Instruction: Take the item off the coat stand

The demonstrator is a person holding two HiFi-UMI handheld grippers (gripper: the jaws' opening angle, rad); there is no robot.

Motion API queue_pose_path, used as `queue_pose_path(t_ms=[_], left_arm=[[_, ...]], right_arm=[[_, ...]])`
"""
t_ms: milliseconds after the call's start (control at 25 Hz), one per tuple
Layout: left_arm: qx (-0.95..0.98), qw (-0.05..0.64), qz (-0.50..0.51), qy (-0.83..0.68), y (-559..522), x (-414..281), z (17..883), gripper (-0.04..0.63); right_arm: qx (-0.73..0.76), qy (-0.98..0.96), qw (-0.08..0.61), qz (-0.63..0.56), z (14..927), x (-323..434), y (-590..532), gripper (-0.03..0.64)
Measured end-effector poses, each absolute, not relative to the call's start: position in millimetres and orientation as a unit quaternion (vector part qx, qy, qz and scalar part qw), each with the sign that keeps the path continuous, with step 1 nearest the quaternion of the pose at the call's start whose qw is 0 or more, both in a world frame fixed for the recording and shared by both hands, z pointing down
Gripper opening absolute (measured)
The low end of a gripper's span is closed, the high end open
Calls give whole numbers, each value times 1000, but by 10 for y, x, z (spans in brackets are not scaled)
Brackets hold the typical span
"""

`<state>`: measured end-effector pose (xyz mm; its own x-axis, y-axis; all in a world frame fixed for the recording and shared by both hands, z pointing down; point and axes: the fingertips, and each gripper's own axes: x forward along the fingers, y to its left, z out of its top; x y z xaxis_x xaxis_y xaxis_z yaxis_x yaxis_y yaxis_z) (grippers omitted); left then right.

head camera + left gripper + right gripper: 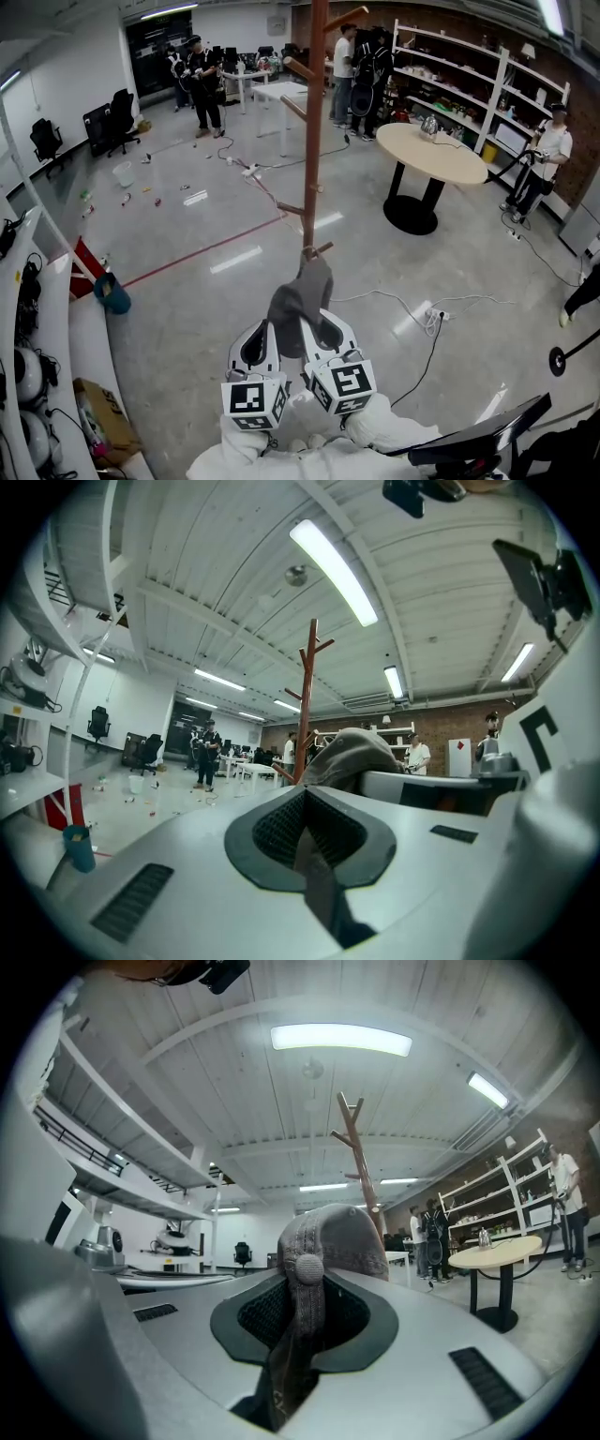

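A brown wooden coat stand (312,122) rises in front of me, with short pegs up its pole. A grey cap (302,300) hangs just below its lowest peg (321,250); whether they touch I cannot tell. My right gripper (330,330) is shut on the cap, and in the right gripper view the cap (333,1237) with its top button fills the jaws of the right gripper (300,1326). My left gripper (255,345) sits beside it, held level. In the left gripper view the left gripper (305,827) is shut with nothing in it, and the cap (352,752) shows to its right.
A round table (431,150) stands to the right of the stand, with shelving (478,84) behind it. Cables and a power strip (437,315) lie on the floor at the right. Several people stand at the back and right. A blue bin (112,295) and a white bench (37,309) are at the left.
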<state>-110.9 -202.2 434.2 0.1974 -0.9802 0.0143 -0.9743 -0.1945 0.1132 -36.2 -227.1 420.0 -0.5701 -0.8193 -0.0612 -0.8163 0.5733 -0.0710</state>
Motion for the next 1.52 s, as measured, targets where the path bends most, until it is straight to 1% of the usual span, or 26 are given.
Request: queue_pose_path(t_ms=[360, 720, 1000, 1520], left_arm=[[774, 39, -37, -630, -1907, -908, 4251, -8], [767, 38, -38, -640, -1823, -985, 4221, -8], [768, 39, -38, -638, -1774, -875, 4216, -8], [768, 34, -37, -638, -1741, -897, 4211, -8]], right_arm=[[-459, 887, 44, -14, 4154, -212, -2129, 60], [-450, 892, 39, -11, 4160, -294, -2025, 52], [-453, 891, 39, -9, 4142, -189, -1986, 52], [-456, 889, 37, -8, 4138, -190, -1954, 52]])
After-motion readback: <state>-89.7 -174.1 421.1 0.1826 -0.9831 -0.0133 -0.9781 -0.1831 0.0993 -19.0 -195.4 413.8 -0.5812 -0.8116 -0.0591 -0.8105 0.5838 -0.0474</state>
